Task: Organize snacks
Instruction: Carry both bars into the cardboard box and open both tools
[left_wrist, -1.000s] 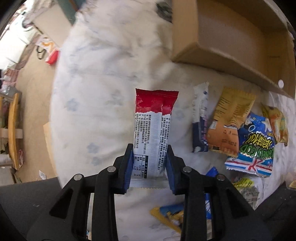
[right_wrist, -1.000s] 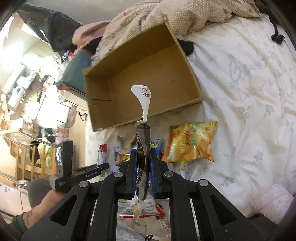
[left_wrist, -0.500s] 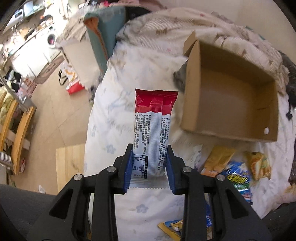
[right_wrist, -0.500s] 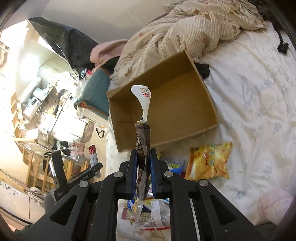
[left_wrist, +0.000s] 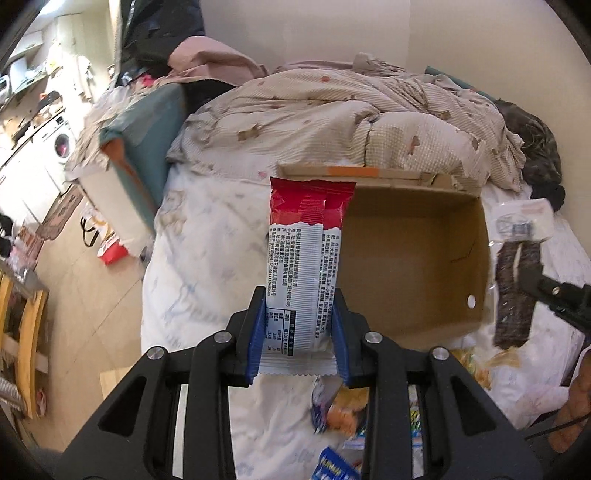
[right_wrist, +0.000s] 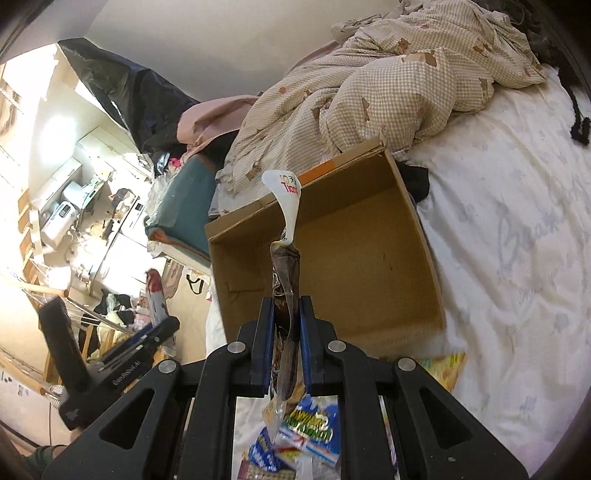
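Left hand-held gripper (left_wrist: 298, 334) pinching flat, glossy red-and-white wrapper (left_wrist: 306, 254); right hand-held gripper (right_wrist: 287, 345) squeezing crinkly dark packet (right_wrist: 286, 271), both hovering above rectangular cardboard box (left_wrist: 413, 258).

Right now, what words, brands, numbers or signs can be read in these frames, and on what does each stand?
"LONELY GOD": blue snack bag on the bed, upside down, partly blurred.
Red letters on the white tab of the dark packet: curled, not readable.
Black print block on the red-and-white snack bar: too small.
Lettering on the left gripper body: too blurred.
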